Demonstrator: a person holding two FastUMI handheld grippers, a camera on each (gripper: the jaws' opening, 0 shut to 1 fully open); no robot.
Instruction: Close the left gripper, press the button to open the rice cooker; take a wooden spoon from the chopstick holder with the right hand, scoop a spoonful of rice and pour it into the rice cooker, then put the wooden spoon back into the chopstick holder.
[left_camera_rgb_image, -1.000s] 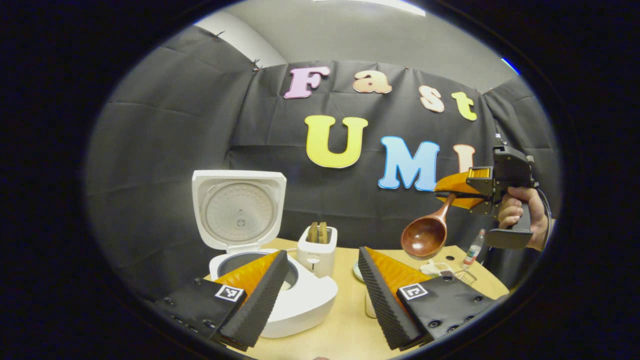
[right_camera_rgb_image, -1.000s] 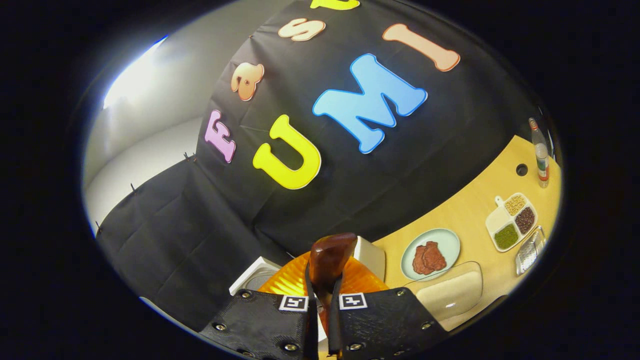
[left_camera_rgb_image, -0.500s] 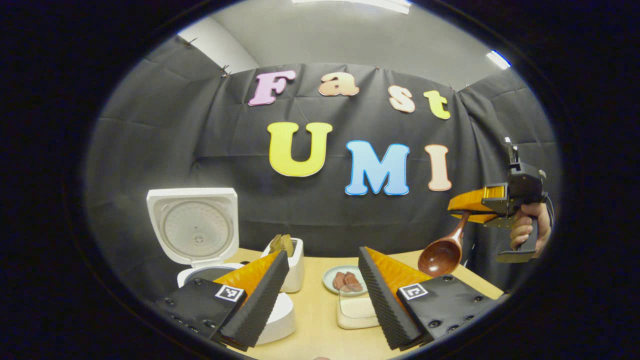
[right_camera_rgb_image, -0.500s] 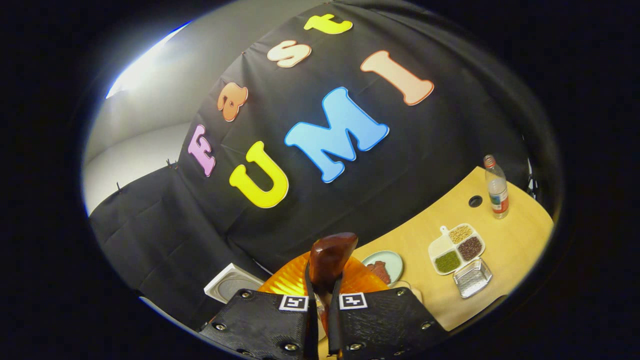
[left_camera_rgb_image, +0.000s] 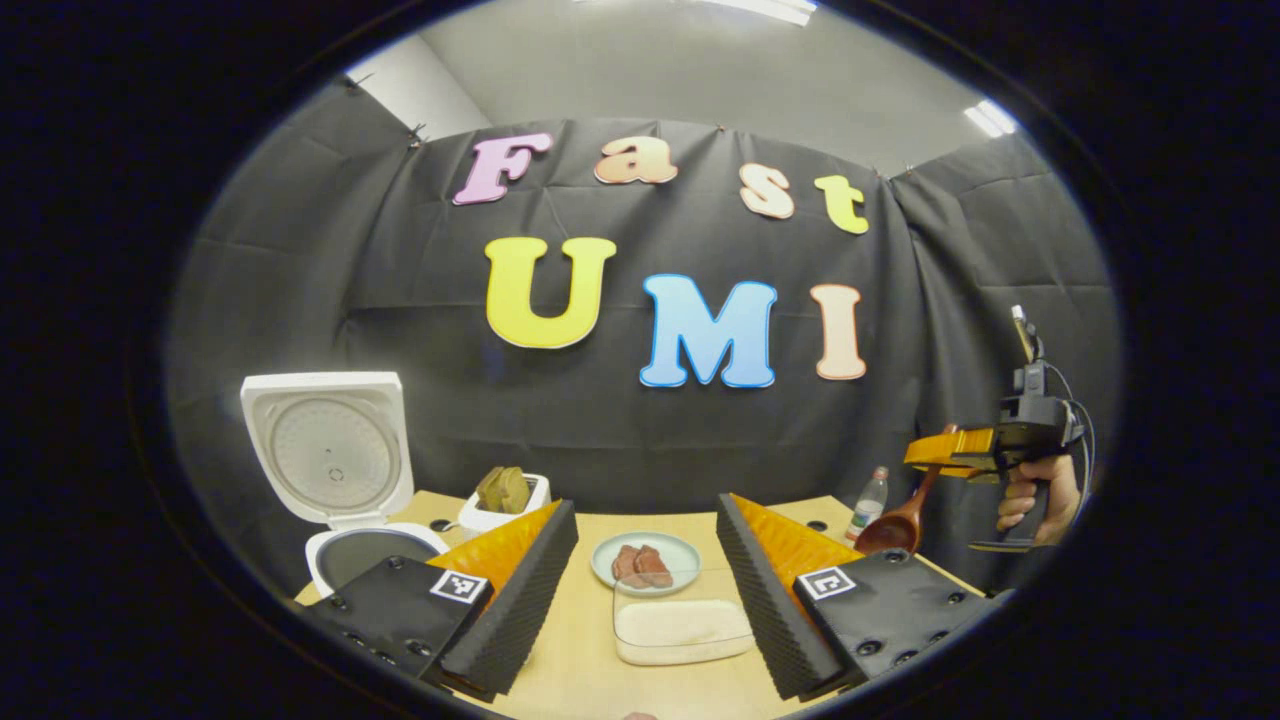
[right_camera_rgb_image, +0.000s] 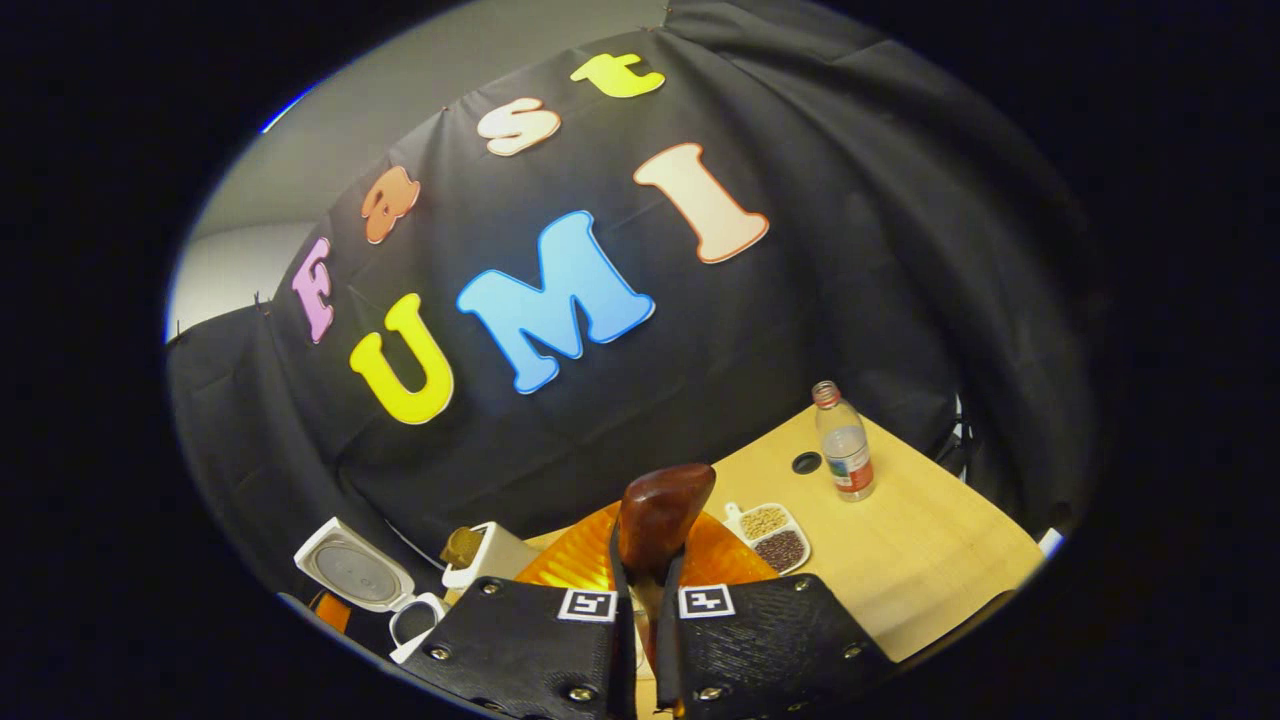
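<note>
Fingers of our left gripper (left_camera_rgb_image: 645, 585) stand wide apart in the left gripper view, grasping nothing, above the wooden table (left_camera_rgb_image: 580, 660). Between them we see a clear container of rice (left_camera_rgb_image: 683, 628) and, behind it, a plate of meat (left_camera_rgb_image: 645, 562). At far left the rice cooker (left_camera_rgb_image: 345, 480) stands with its lid raised, the chopstick holder (left_camera_rgb_image: 502, 498) just beside it. At right a hand (left_camera_rgb_image: 1030, 498) holds our right gripper (left_camera_rgb_image: 940, 452), clenched on the wooden spoon (left_camera_rgb_image: 895, 525), bowl hanging down near a bottle (left_camera_rgb_image: 868, 500).

From the right gripper view, our right gripper (right_camera_rgb_image: 643, 600) clamps the wooden spoon (right_camera_rgb_image: 655, 515) handle. The rice cooker (right_camera_rgb_image: 365, 585) sits at lower left, the chopstick holder (right_camera_rgb_image: 485, 555) next to it, a divided tray (right_camera_rgb_image: 772, 535) and a bottle (right_camera_rgb_image: 843, 455) to the right.
</note>
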